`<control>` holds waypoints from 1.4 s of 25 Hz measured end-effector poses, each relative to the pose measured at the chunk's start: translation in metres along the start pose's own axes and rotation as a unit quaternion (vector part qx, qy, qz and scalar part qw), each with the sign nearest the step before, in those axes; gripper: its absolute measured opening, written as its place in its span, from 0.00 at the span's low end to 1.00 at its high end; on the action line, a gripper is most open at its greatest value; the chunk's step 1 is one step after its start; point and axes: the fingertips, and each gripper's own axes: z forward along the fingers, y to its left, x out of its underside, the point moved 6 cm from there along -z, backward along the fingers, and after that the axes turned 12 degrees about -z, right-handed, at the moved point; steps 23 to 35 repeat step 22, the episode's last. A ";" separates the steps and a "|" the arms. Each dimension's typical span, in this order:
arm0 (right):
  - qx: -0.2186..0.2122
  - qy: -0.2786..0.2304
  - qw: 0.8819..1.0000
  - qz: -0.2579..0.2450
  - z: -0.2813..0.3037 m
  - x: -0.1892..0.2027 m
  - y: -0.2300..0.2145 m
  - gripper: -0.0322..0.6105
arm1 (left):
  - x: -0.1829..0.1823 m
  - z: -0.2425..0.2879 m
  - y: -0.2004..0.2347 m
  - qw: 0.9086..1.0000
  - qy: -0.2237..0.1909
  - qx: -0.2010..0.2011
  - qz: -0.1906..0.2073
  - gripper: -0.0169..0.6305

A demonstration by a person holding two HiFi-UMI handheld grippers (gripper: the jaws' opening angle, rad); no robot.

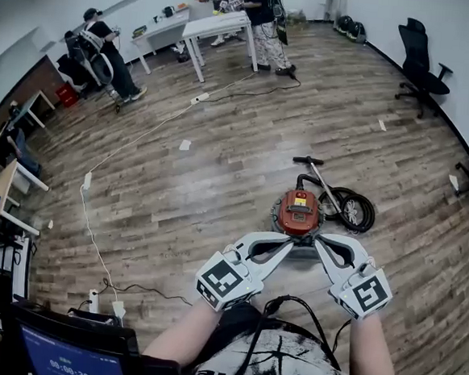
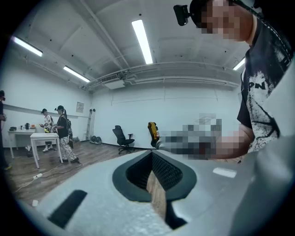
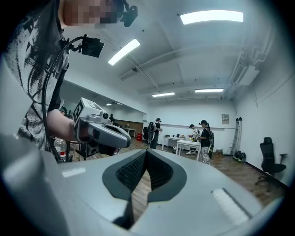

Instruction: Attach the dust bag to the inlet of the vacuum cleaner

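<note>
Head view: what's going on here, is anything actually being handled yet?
Not yet. A person stands holding the left hand-held gripper and the right hand-held gripper out in front, tips close together. Both are shut with nothing between the jaws. The red round vacuum cleaner sits on the wooden floor just beyond them, with a coiled black hose beside it. No dust bag is in view in any of the views.

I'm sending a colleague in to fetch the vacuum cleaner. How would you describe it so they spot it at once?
Look at the open wooden floor, well short of the white tables at the far end. The vacuum cleaner sits there alone: a squat round red canister, with a black hose coiled at its right side.
</note>
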 end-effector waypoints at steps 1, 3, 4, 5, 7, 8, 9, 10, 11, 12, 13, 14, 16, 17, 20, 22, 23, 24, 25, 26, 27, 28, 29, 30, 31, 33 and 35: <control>0.000 0.000 1.000 -0.001 -0.002 0.000 0.002 0.06 | 0.001 -0.001 -0.002 1.000 0.000 0.000 0.001 0.03; -0.001 -0.001 1.000 -0.004 -0.006 0.000 0.005 0.06 | 0.005 -0.002 -0.005 1.000 0.001 0.000 0.000 0.03; -0.002 0.000 1.000 -0.006 -0.006 0.000 0.006 0.06 | 0.006 -0.003 -0.006 1.000 0.002 0.000 -0.002 0.03; -0.002 0.001 1.000 -0.008 -0.006 -0.001 0.006 0.06 | 0.005 -0.003 -0.006 1.000 0.001 0.001 -0.003 0.03; -0.002 0.004 1.000 -0.010 -0.003 -0.002 0.004 0.06 | 0.003 -0.004 -0.003 1.000 0.000 0.000 -0.003 0.03; -0.002 0.005 1.000 -0.010 -0.001 -0.002 0.002 0.06 | 0.002 -0.004 0.000 1.000 0.000 0.000 -0.004 0.03; -0.002 0.006 1.000 -0.010 0.002 -0.002 0.000 0.06 | 0.001 -0.003 0.003 1.000 -0.001 0.000 -0.005 0.03; -0.002 0.007 1.000 -0.010 0.004 -0.001 -0.002 0.06 | -0.001 -0.003 0.005 1.000 -0.001 -0.001 -0.006 0.03; -0.002 0.008 1.000 -0.010 0.005 -0.001 -0.004 0.06 | -0.001 -0.002 0.007 1.000 -0.001 -0.001 -0.007 0.03; -0.003 0.008 1.000 -0.010 0.007 -0.001 -0.006 0.06 | -0.001 -0.002 0.008 1.000 -0.001 -0.002 -0.008 0.03; -0.004 0.008 1.000 -0.010 0.008 -0.002 -0.007 0.06 | -0.001 -0.002 0.010 1.000 -0.001 -0.003 -0.008 0.03; -0.005 0.008 1.000 -0.011 0.009 -0.003 -0.009 0.06 | -0.002 -0.002 0.011 1.000 -0.002 -0.004 -0.008 0.03; -0.005 0.008 1.000 -0.014 0.007 -0.004 -0.006 0.06 | -0.003 -0.003 0.007 1.000 -0.004 -0.003 -0.006 0.03; -0.004 0.008 1.000 -0.015 0.002 -0.004 -0.001 0.06 | -0.001 -0.005 0.001 1.000 -0.005 -0.003 -0.005 0.03; 0.001 0.006 1.000 -0.017 -0.013 -0.007 0.016 0.06 | 0.007 -0.015 -0.016 1.000 -0.006 -0.003 -0.003 0.03; 0.003 0.004 1.000 -0.018 -0.021 -0.009 0.026 0.06 | 0.011 -0.021 -0.026 1.000 -0.008 -0.005 -0.001 0.03; 0.003 0.004 1.000 -0.018 -0.021 -0.009 0.026 0.06 | 0.011 -0.021 -0.026 1.000 -0.008 -0.005 -0.001 0.03; 0.003 0.004 1.000 -0.018 -0.021 -0.009 0.026 0.06 | 0.011 -0.021 -0.026 1.000 -0.008 -0.005 -0.001 0.03; 0.003 0.004 1.000 -0.018 -0.021 -0.009 0.026 0.06 | 0.011 -0.021 -0.026 1.000 -0.008 -0.005 -0.001 0.03; 0.003 0.004 1.000 -0.018 -0.021 -0.009 0.026 0.06 | 0.011 -0.021 -0.026 1.000 -0.008 -0.005 -0.001 0.03; 0.003 0.004 1.000 -0.018 -0.021 -0.009 0.026 0.06 | 0.011 -0.021 -0.026 1.000 -0.008 -0.005 -0.001 0.03; 0.003 0.004 1.000 -0.018 -0.021 -0.009 0.026 0.06 | 0.011 -0.021 -0.026 1.000 -0.008 -0.005 -0.001 0.03; 0.003 0.004 1.000 -0.018 -0.021 -0.009 0.026 0.06 | 0.011 -0.021 -0.026 1.000 -0.008 -0.005 -0.001 0.03; 0.003 0.004 1.000 -0.018 -0.021 -0.009 0.026 0.06 | 0.011 -0.021 -0.026 1.000 -0.008 -0.005 -0.001 0.03; 0.003 0.004 1.000 -0.018 -0.021 -0.009 0.026 0.06 | 0.011 -0.021 -0.026 1.000 -0.008 -0.005 -0.001 0.03; 0.003 0.004 1.000 -0.018 -0.021 -0.009 0.026 0.06 | 0.011 -0.021 -0.026 1.000 -0.008 -0.005 -0.001 0.03; 0.003 0.004 1.000 -0.018 -0.021 -0.009 0.026 0.06 | 0.011 -0.021 -0.026 1.000 -0.008 -0.005 -0.001 0.03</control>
